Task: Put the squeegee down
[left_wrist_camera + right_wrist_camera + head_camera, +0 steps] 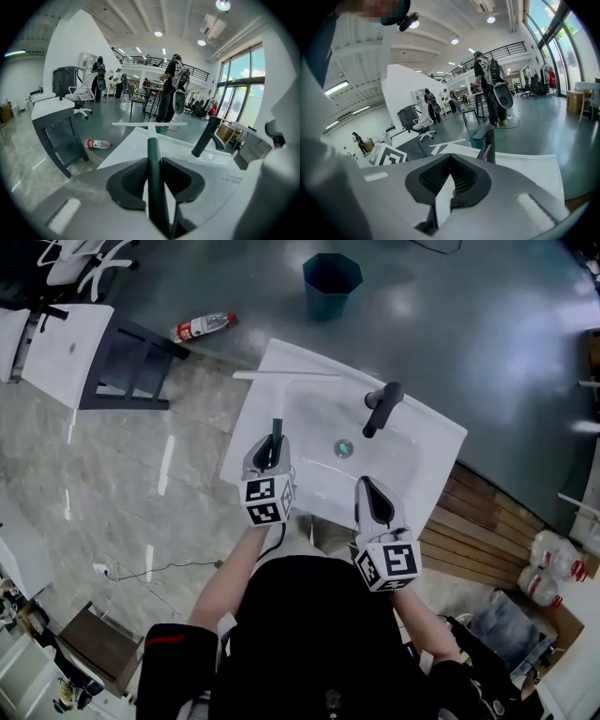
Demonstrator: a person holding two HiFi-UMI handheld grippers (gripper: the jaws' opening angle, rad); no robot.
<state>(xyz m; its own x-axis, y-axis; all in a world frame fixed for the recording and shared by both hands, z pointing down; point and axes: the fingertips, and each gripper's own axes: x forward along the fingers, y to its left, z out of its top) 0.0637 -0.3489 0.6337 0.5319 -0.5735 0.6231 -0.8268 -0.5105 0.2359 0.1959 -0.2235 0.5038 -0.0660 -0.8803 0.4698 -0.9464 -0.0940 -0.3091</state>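
Observation:
The squeegee has a dark green handle point(277, 434) and a long white blade point(287, 376). Its blade lies across the far left corner of the white sink point(427, 460). My left gripper point(269, 457) is shut on the handle, which runs straight out between the pads point(133, 178) in the left gripper view, with the blade point(149, 124) crosswise beyond. My right gripper point(369, 487) hovers over the sink's near edge, to the right of the left one. Its jaws meet at the tips point(450, 159) with nothing between them.
A black faucet point(382, 407) stands at the back of the basin above the drain point(344, 447). Beyond the sink are a teal bin point(332, 282) and a plastic bottle point(203, 326) lying on the floor. A white desk point(66, 352) stands left; wooden slats point(478, 531) lie right.

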